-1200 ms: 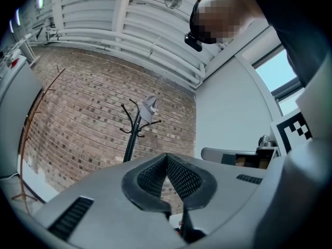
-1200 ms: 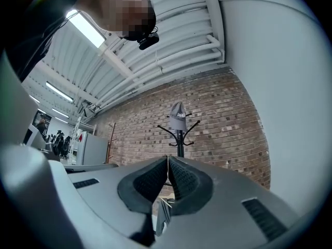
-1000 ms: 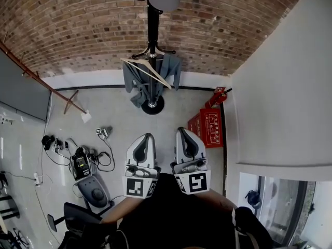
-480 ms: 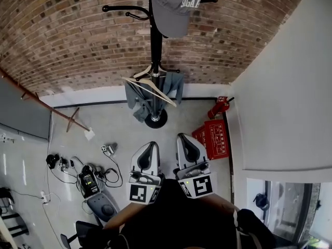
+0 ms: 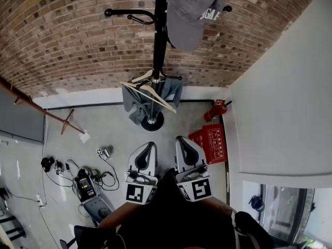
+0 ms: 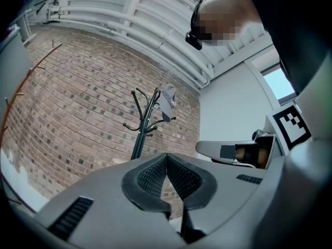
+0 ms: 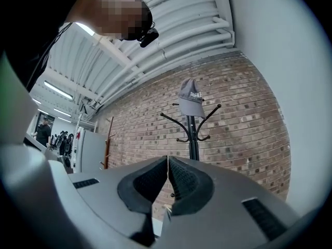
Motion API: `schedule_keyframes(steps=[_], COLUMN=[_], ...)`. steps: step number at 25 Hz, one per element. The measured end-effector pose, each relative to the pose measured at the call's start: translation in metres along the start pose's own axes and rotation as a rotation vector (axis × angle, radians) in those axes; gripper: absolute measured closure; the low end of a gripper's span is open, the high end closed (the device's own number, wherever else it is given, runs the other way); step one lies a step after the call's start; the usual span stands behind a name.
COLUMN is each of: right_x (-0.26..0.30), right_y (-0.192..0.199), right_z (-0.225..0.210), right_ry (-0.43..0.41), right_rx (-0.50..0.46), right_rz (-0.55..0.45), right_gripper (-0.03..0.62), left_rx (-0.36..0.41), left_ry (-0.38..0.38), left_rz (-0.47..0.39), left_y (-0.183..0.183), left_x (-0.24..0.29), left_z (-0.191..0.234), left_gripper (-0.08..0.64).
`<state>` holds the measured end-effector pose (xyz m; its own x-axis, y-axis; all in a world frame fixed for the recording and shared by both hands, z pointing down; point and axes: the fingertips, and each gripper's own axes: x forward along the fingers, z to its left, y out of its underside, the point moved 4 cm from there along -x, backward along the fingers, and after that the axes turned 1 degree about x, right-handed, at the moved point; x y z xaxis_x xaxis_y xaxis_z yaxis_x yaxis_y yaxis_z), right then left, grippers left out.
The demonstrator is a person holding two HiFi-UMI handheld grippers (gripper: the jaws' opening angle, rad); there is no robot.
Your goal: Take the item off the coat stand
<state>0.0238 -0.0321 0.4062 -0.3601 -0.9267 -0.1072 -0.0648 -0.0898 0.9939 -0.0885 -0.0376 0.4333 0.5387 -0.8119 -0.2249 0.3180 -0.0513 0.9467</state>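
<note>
A grey cap (image 5: 194, 12) hangs on a top hook of the black coat stand (image 5: 158, 51), which rises in front of a brick wall. The cap (image 7: 190, 98) shows straight ahead in the right gripper view and the cap (image 6: 167, 101) small and far in the left gripper view. A wooden hanger (image 5: 150, 91) and a grey garment (image 5: 136, 100) hang lower on the stand. My left gripper (image 5: 147, 148) and right gripper (image 5: 182, 143) are held side by side close to my body, well short of the stand. Both are shut with nothing between the jaws.
A red box (image 5: 211, 139) and a red extinguisher (image 5: 216, 109) sit on the floor at the right by a white wall (image 5: 280, 87). Cables and chargers (image 5: 83, 178) lie on the floor at left. A wooden rail (image 5: 41, 110) leans at the left wall.
The view has tilted up and shifted: the cap and the stand's top hooks have come fully into the picture. Both grippers stay low, side by side and shut.
</note>
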Motion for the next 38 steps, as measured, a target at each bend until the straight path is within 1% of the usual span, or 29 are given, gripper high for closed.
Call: schedule_keyframes(steps=[4,7,11,14,15,17,19,22,24,25,27,30,35,38], right_x=[0.01,0.02,0.035,0.048,0.051,0.058,0.065,0.076,0.083,0.087,0.095,0.102,0.116,0.124], right_y=[-0.006,-0.012,-0.026,-0.038,-0.042,-0.05,-0.059,-0.072,-0.08,-0.083,-0.089,-0.099,-0.126,-0.139], right_z=[-0.015,-0.029,-0.049,-0.066,-0.071,-0.08,-0.085,-0.092,-0.098,-0.101,-0.108,-0.116,-0.129,-0.138], right_ry=[0.001,-0.026,-0.053,-0.053,-0.053,-0.06,-0.074,-0.09,-0.102,-0.111,-0.126,-0.126,-0.138,-0.127], right_rx=[0.019,0.027,0.036,0.041,0.045,0.055,0.044,0.003,-0.004,0.003,0.022,0.035,0.063,0.06], right_rz=[-0.021,-0.027,-0.045,-0.055,-0.055,-0.058,-0.072,-0.105,-0.117,-0.117,-0.11,-0.117,-0.176,-0.197], right_gripper=[0.574,0.574,0.572,0.572,0.572,0.572,0.571,0.571,0.569,0.561,0.488,0.485,0.484,0.485], left_rx=[0.012,0.005,0.016,0.032,0.04,0.064,0.083,0.055,0.048,0.058,0.086,0.112,0.111,0.156], left_ry=[-0.021,-0.033,-0.026,-0.028,-0.03,-0.033,-0.036,-0.053,-0.046,-0.039,-0.028,-0.027,-0.039,-0.037], left_rz=[0.004,-0.015,-0.012,-0.037,-0.036,-0.006,0.009,-0.031,-0.042,-0.032,0.002,-0.004,-0.011,-0.021], left_y=[0.002,-0.001,-0.004,-0.007,-0.006,0.002,0.005,0.0,0.002,0.005,0.012,0.011,0.009,0.006], left_x=[0.015,0.029,0.048,0.064,0.067,0.069,0.07,0.08,0.087,0.088,0.09,0.093,0.098,0.099], left_z=[0.003,-0.002,-0.01,-0.012,-0.013,-0.012,-0.009,-0.006,-0.008,-0.009,-0.01,-0.011,-0.007,-0.009], left_gripper=[0.543,0.543,0.543,0.543,0.543,0.543,0.543,0.543,0.543,0.543,0.543,0.543,0.543,0.543])
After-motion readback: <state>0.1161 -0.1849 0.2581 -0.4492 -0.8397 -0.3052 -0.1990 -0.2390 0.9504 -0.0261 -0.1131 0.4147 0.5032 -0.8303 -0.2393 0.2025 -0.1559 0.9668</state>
